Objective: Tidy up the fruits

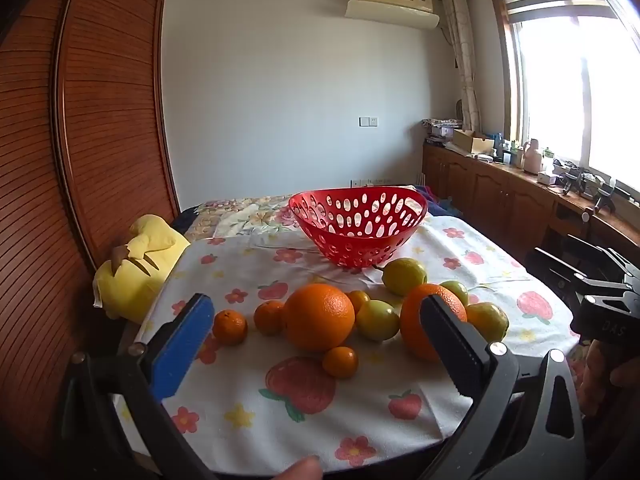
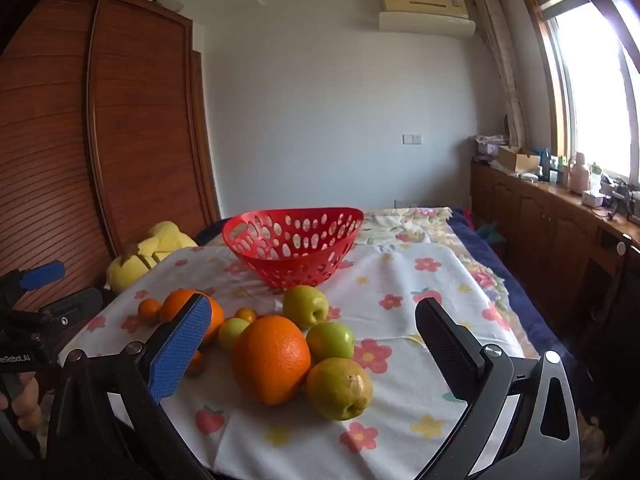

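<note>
Inspection finds both of my claws idle and unloaded: the left gripper (image 1: 316,320) stands with its jaws spread wide and nothing between them, and the right gripper (image 2: 314,330) likewise spread and empty. The fruit lies loose on the flowered tablecloth (image 1: 248,408), none of it yet in the red basket (image 1: 358,226), which sits bare at twelve o'clock beyond the pile, close behind the farthest green fruit. In the left wrist view a large orange (image 1: 319,317) lies dead centre between my fingers, flanked at nine o'clock by two small tangerines (image 1: 229,327) and at six o'clock by a third; a second large orange (image 1: 416,320) sits at three o'clock, partly hidden by my black finger, with green-yellow fruits clustered around it. In the right wrist view that second orange (image 2: 271,359) fills the centre, touching a green-yellow pear-like fruit (image 2: 339,389) at four o'clock. A yellow plush toy (image 1: 136,268) lies off the cloth at ten o'clock and plays no part. My judgement: the task stands at its opening step, selection of a first fruit. The next move calls for lowering one claw squarely over a large orange, closing across its widest girth, since a round skin may roll or slip, and taking care not to nudge the neighbours touching it.
</note>
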A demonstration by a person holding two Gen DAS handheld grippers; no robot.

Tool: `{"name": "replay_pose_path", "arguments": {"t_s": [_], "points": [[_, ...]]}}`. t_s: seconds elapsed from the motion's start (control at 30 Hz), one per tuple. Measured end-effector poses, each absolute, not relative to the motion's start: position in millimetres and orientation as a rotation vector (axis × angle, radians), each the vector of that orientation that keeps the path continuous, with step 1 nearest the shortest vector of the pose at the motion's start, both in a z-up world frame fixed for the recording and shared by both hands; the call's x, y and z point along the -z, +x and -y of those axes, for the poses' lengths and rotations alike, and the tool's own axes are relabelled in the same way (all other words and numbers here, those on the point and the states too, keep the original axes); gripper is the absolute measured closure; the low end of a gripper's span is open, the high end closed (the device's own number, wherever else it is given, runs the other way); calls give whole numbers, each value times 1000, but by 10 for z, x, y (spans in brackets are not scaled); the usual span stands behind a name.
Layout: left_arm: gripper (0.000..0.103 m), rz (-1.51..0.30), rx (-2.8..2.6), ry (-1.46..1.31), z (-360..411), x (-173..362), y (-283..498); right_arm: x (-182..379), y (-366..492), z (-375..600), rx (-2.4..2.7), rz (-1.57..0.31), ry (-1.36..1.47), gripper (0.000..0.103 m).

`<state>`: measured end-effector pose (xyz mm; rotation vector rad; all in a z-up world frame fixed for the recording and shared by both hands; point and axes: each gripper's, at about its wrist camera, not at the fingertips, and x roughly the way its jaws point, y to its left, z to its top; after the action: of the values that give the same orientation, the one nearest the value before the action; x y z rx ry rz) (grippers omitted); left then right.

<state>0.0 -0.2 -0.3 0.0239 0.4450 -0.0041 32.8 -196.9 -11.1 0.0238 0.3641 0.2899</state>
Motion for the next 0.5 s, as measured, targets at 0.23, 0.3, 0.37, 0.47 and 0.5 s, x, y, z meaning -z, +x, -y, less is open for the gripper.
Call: {"name": "replay_pose_path", "arguments": {"t_s": [0.23, 0.3, 0.37, 0.47, 0.5], "points": [[0, -447, 11, 20, 1, 19, 19, 113, 321, 1975, -298, -373, 22, 0], [0, -448, 4, 18, -3, 7, 5, 115, 313, 1969, -294, -367, 15, 0], [0, -446, 5, 18, -2, 10, 7, 124, 301, 1986, -294, -370, 19, 0], [0, -442, 4, 23, 40, -1, -21, 122, 315, 1993, -295, -375, 17, 0], [0, -440, 4, 25, 50, 0, -23, 121, 312, 1990, -295, -374, 15, 0]]}}
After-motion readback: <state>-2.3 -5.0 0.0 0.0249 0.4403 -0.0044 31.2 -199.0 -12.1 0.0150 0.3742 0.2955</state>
